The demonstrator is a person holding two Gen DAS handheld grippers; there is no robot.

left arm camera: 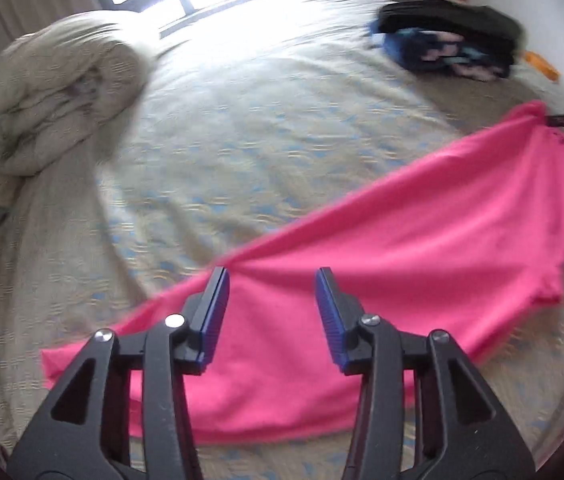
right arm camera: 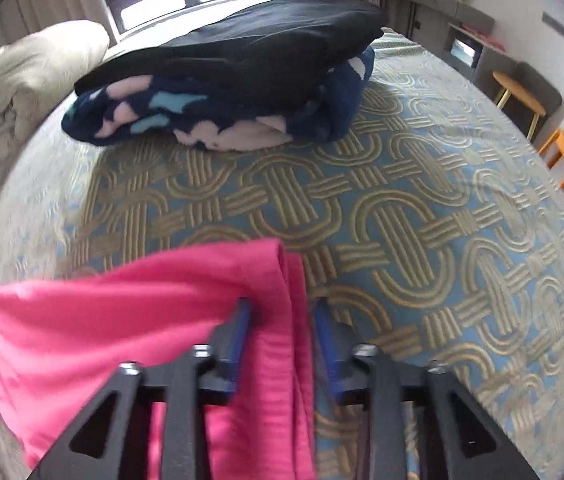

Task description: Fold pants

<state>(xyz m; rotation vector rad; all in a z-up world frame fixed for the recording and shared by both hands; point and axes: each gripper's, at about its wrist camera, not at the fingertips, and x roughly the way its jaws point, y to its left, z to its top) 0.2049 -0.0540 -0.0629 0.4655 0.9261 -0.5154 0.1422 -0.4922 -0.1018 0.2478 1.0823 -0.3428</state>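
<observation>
- Left gripper [left arm camera: 271,280]: jaws apart, released, over pink pants [left arm camera: 382,280] on bed [left arm camera: 241,140].
- Right gripper [right arm camera: 284,312]: grasping bunched pants edge.
- Fabric judged light, limp; grip hems or corners.

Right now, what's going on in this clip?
A person is folding pink pants on a patterned bedspread, a claw in each hand. The left claw is open above the fabric, gripping nothing. The right claw has a bunched edge of the pants between its fingers, though whether it is clamped is unclear. A stack of dark folded clothes sits farther back on the bed.
</observation>
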